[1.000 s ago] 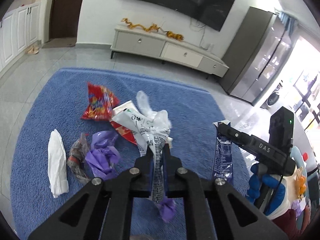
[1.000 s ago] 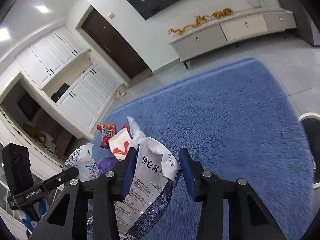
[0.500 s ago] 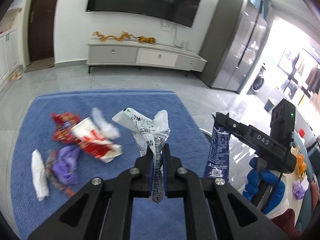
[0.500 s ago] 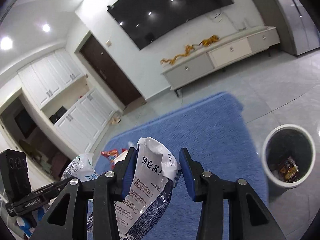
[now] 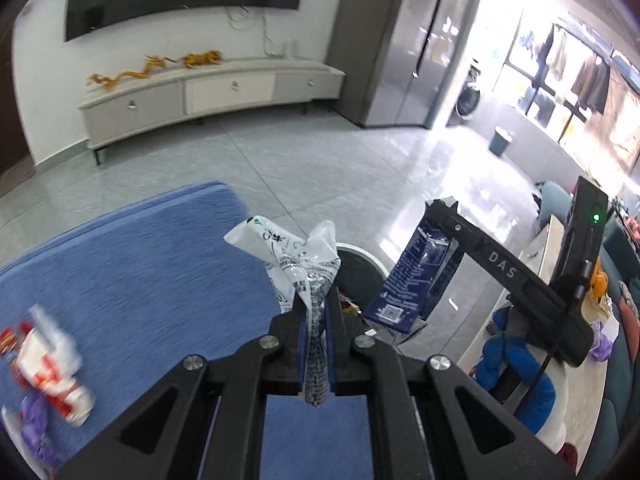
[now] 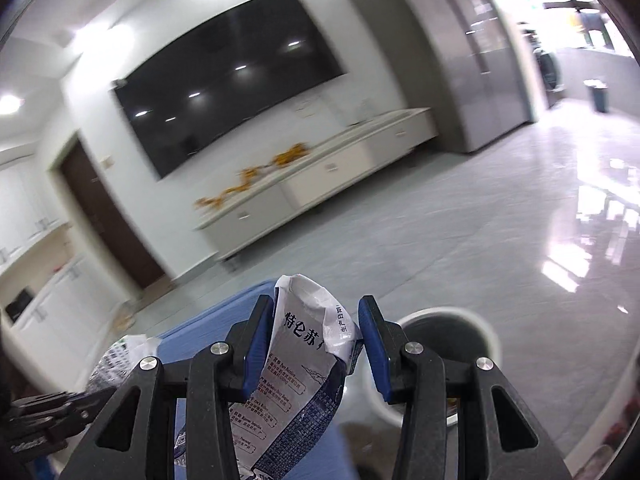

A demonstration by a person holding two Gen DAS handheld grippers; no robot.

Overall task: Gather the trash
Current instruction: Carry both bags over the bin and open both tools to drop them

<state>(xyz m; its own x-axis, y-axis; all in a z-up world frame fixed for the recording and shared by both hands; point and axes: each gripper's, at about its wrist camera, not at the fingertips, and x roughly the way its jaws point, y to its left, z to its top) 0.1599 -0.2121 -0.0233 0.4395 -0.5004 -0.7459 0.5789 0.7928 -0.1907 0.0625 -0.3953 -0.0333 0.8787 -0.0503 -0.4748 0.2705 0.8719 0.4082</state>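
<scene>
In the left wrist view, the left gripper (image 5: 316, 320) is clenched on a crumpled clear plastic bag (image 5: 298, 256) printed with black characters, its twisted neck squeezed between the blue pads and a tail dangling below them; the loose upper folds are the risk, since they could catch on the white rim of the trash bin (image 5: 370, 258) just behind and drape over the edge instead of dropping in. To the right, the right gripper (image 5: 440, 216) carries a dark blue milk carton (image 5: 420, 276) over the same bin, so the two loads may jostle if let go together. More wrappers, among them a red and white snack packet (image 5: 48, 372), lie on the blue rug (image 5: 132, 264). In the right wrist view, the right gripper (image 6: 316, 332) holds the flattened carton (image 6: 304, 360) by its torn-open white top, the pads set fairly wide, so the squashed body might slip. The bin (image 6: 444, 352), with some rubbish already inside, sits just right of the carton on the grey tiled floor (image 6: 460, 240), so an early release could miss
</scene>
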